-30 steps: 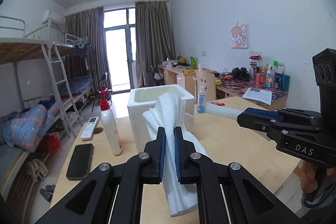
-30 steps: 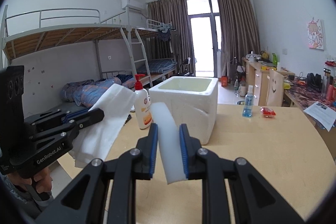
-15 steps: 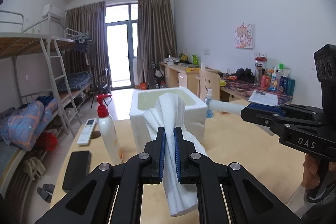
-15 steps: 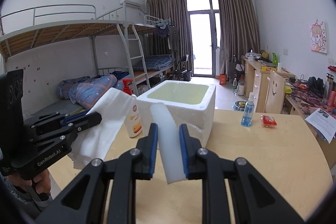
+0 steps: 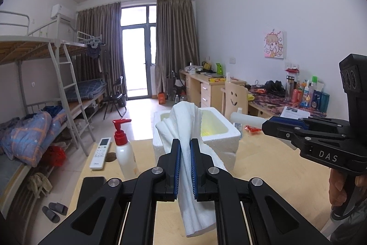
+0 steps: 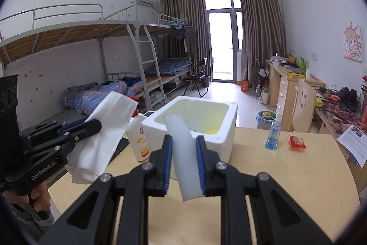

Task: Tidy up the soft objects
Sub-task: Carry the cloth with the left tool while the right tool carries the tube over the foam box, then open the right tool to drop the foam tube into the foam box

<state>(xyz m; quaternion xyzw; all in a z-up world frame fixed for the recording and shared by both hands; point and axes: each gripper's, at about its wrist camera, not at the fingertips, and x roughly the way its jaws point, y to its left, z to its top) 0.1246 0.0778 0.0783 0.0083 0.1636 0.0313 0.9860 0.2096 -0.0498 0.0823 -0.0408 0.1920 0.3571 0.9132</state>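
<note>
My left gripper point(image 5: 184, 167) is shut on a crumpled white foam sheet point(image 5: 183, 130) and holds it above the wooden table, in front of the white styrofoam box point(image 5: 218, 134). My right gripper point(image 6: 183, 164) is shut on a white foam strip point(image 6: 183, 148) whose far end reaches the near rim of the box point(image 6: 197, 121). The box is open and its pale yellow inside shows. The right gripper point(image 5: 270, 126) also shows in the left wrist view, and the left gripper point(image 6: 94, 126) with its sheet point(image 6: 103, 134) in the right wrist view.
On the table point(image 6: 286, 176) stand a lotion pump bottle point(image 5: 123, 153), a remote point(image 5: 101, 153), a black phone point(image 5: 91, 183), a blue spray bottle point(image 6: 274, 134) and a red packet point(image 6: 297, 142). Bunk beds stand at the left, desks along the right wall.
Both grippers have risen and moved closer to the box, so its inside now shows. Each still holds its foam piece.
</note>
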